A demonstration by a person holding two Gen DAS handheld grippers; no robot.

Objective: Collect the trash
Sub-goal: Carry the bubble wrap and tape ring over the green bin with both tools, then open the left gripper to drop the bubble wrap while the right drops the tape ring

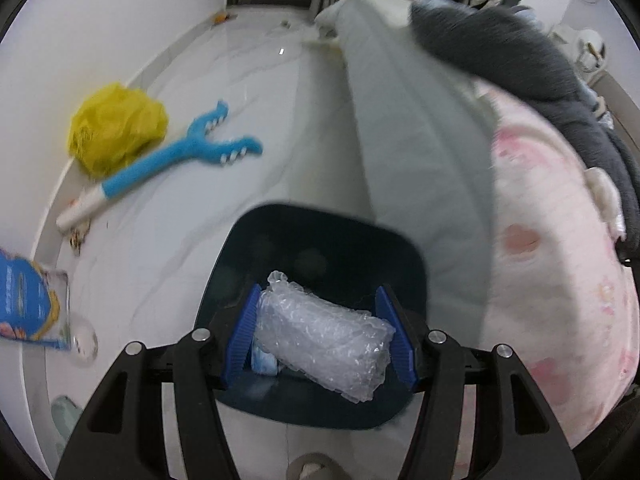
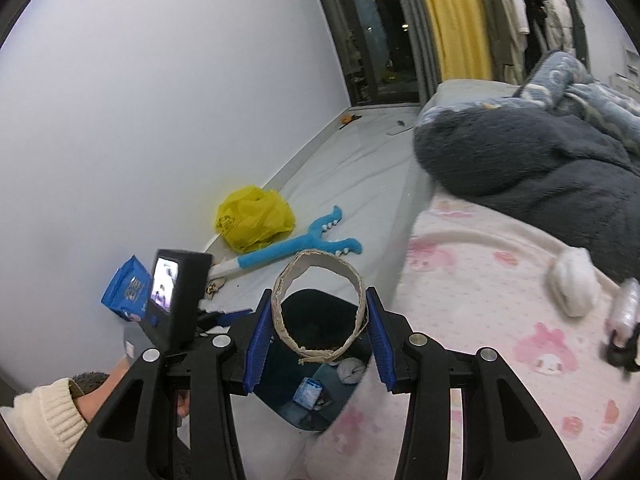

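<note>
1. The left gripper [image 1: 320, 334] had its fingers spread wide around a roll of bubble wrap [image 1: 326, 350], over the dark bin [image 1: 320, 248] on the floor.
2. The right gripper [image 2: 320, 338] pinched a cardboard ring [image 2: 318, 306] between blue pads above the same bin [image 2: 320, 316].
3. A yellow bag [image 1: 116, 128], a blue toy [image 1: 180, 158] and a blue packet [image 1: 28, 300], its print unreadable, lay on the floor.

Both wrist cameras look down from close above the dark blue plastic bin [image 1: 320, 240] [image 2: 316, 312]; both also see the crumpled yellow plastic bag [image 1: 116, 128] [image 2: 256, 224].
</note>
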